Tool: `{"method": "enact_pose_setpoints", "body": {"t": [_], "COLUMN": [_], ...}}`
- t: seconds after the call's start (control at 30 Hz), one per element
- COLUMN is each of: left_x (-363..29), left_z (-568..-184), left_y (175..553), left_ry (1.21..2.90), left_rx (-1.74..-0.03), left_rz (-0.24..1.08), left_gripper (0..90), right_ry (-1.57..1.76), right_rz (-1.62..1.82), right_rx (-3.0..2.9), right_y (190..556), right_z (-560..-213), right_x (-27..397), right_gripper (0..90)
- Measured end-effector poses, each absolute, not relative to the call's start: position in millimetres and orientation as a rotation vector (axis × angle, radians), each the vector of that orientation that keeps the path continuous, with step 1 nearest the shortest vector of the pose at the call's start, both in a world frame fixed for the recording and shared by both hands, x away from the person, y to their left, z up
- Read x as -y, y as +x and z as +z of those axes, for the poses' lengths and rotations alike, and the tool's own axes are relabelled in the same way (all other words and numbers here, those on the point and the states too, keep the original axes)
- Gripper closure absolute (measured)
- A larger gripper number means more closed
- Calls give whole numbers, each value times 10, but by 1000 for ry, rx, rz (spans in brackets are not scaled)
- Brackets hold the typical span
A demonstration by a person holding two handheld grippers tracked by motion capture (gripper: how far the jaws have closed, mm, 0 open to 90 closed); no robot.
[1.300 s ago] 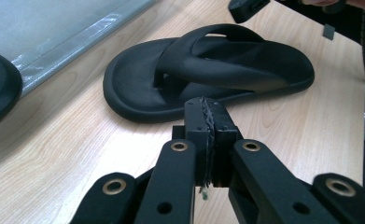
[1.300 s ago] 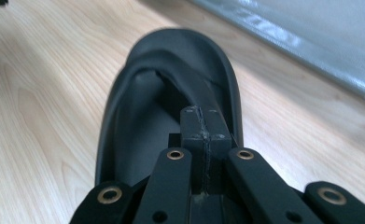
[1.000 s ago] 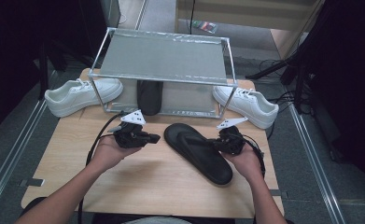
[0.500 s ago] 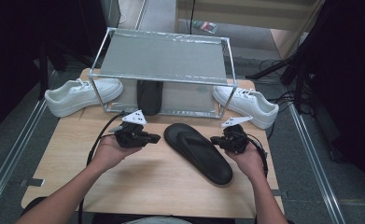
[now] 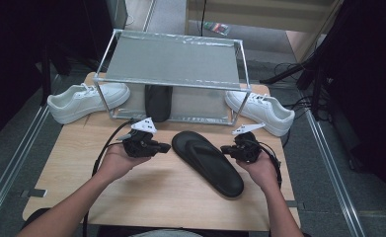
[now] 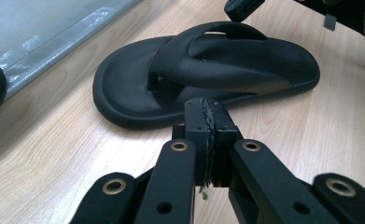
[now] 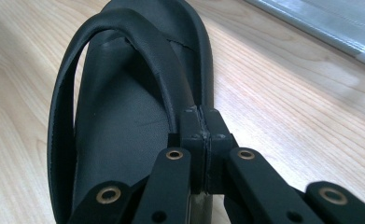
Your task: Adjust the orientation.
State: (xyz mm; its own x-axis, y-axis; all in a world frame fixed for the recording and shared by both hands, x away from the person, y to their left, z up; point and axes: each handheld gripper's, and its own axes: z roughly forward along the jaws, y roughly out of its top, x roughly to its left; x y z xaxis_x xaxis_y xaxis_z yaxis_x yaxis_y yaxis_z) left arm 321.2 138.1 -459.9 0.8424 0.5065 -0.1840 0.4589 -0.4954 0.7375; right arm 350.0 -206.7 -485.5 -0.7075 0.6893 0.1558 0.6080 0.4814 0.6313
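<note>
One black flip-flop already shelved, one not yet picked up.
Rack (image 5: 173, 61) at the far bench (image 5: 146, 197) edge holds a flip-flop (image 5: 157, 101); its mate (image 5: 208, 160) lies mid-bench between left hand-held gripper (image 5: 165, 147) and right hand-held gripper (image 5: 225, 149), both fully closed, empty.

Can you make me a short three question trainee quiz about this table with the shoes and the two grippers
1. True or false: both grippers have their jaws shut with nothing between them.
2. Which footwear lies on the table between the two grippers? A) a white sneaker B) a black flip-flop C) a brown boot
3. How many white sneakers flank the metal rack?

Key
1. True: the left gripper and right gripper are both closed and empty.
2. B, the black flip-flop.
3. Two: the left sneaker and the right sneaker beside the metal rack; a second black flip-flop sits under it.
</note>
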Motion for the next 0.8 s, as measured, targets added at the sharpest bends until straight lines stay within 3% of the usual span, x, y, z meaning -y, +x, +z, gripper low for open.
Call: {"method": "enact_pose_setpoints", "body": {"t": [0.8], "left_x": [-1169], "left_z": [-4852], "left_y": [3222], "left_ry": [2268], "left_rx": [-690], "left_rz": [33], "left_gripper": [900], "right_ry": [1105], "right_rz": [1051], "right_rx": [-2633], "right_y": [3437], "right_z": [-4881], "right_x": [1754], "right_gripper": [900]}}
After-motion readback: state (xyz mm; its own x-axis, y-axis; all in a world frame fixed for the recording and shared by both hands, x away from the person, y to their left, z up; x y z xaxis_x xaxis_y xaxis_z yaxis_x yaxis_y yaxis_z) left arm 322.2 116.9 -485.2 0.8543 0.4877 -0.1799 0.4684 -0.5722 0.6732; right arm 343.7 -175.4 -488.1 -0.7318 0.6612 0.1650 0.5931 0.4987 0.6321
